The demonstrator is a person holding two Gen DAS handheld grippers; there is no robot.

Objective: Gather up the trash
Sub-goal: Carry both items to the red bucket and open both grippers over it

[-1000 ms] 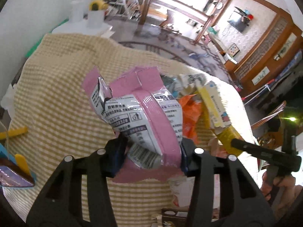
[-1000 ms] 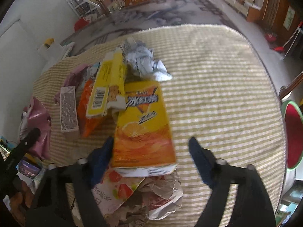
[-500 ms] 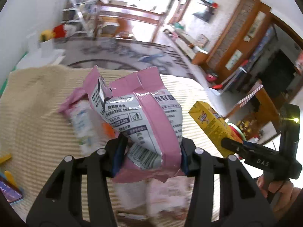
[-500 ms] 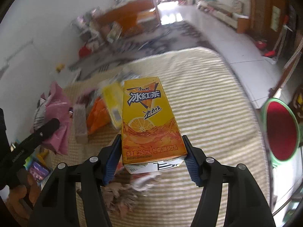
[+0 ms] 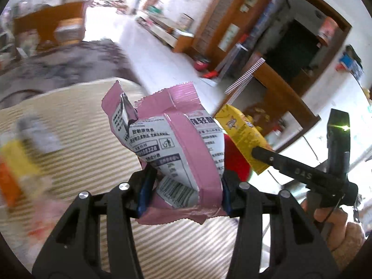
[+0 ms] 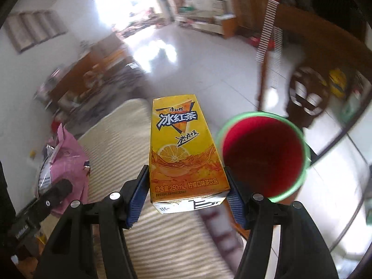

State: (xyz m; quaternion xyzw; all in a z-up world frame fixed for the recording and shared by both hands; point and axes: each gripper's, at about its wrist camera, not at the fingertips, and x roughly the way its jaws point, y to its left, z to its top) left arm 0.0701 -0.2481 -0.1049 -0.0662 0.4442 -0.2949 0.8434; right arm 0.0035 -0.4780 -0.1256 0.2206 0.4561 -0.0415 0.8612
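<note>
Left tool (image 5: 186, 191): clamped on crinkled pink-and-silver foil wrapper (image 5: 172, 148), torn at top.
Right tool (image 6: 187, 191): gripping rigid yellow tea carton (image 6: 183, 151), its base cut off below.
Bin (image 6: 261, 158): round, red inside, green rim, at 3 o'clock of carton.
Bench (image 5: 93, 125): woven striped cloth; blurred litter (image 5: 21, 160) at 9 o'clock.

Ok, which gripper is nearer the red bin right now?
Right. The right gripper, holding the tea carton, is beside the red bin; the left gripper, holding the pink wrapper, is farther back.
</note>
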